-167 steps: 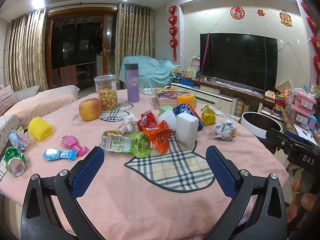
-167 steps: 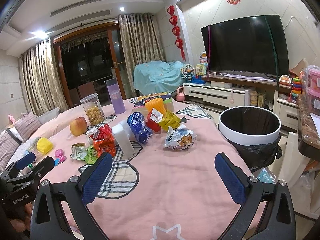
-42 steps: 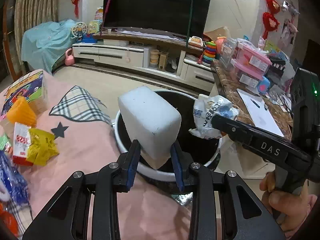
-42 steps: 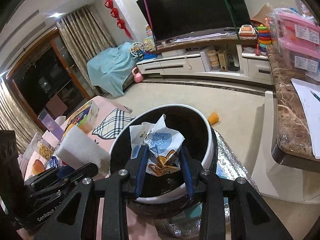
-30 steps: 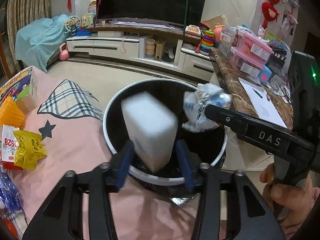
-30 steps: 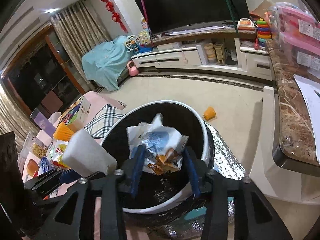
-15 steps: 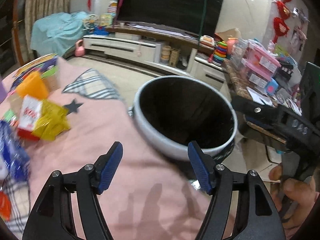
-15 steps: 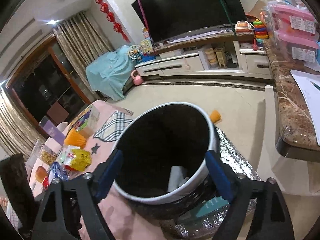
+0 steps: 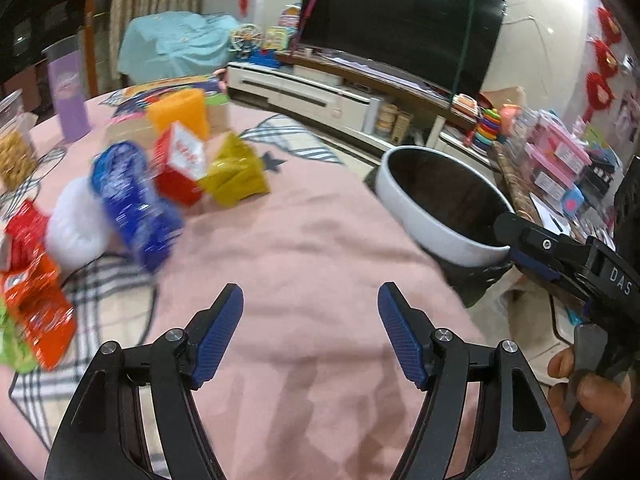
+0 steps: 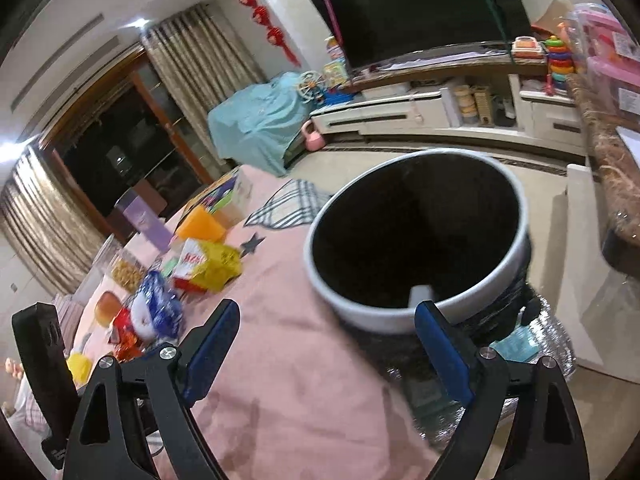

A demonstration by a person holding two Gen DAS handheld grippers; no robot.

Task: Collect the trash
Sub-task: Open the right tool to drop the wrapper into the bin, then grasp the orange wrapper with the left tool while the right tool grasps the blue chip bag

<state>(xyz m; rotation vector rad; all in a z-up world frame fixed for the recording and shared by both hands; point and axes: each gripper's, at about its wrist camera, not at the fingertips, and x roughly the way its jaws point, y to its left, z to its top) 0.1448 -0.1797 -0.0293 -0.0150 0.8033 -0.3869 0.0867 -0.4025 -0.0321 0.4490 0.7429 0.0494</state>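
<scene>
Swung away from the bin [image 9: 442, 216] toward the trash pile since half a second ago; white foam block and printed wrapper no longer gripped, both dropped. Left gripper [image 9: 310, 334] jaws spread wide, nothing between them, hovering over bare pink cloth of the surface [image 9: 312, 248]. Right gripper [image 10: 326, 344] jaws also spread wide and empty, pointing at the bin's near rim [image 10: 384, 320]; right blue pad overlapping that rim in view, left pad over pink cloth. White corner of the foam block [image 10: 420, 293] visible low inside the bin, just behind the near rim, between the right jaws' line of sight. Printed wrapper not visible in the dark interior.

Remaining trash well ahead and left of the left jaws, motion-blurred: blue wrapper [image 9: 134, 204], white foam net [image 9: 74, 228] touching it on the left, red-and-white packet [image 9: 180, 168], yellow wrapper [image 9: 234, 174] just beside the packet, orange-red wrappers [image 9: 32, 272] at far left edge, green wrapper [image 9: 10, 346] below them. Orange foam net [image 9: 182, 112] behind the packet. From right wrist view same pile left of the bin: yellow wrapper [image 10: 214, 266], blue wrapper [image 10: 158, 310]. Right gripper body seen at right edge of left view [image 9: 560, 256], hand [image 9: 588, 392] on its handle. Purple bottle [image 9: 68, 92], snack jar [image 9: 12, 148] at back left.
</scene>
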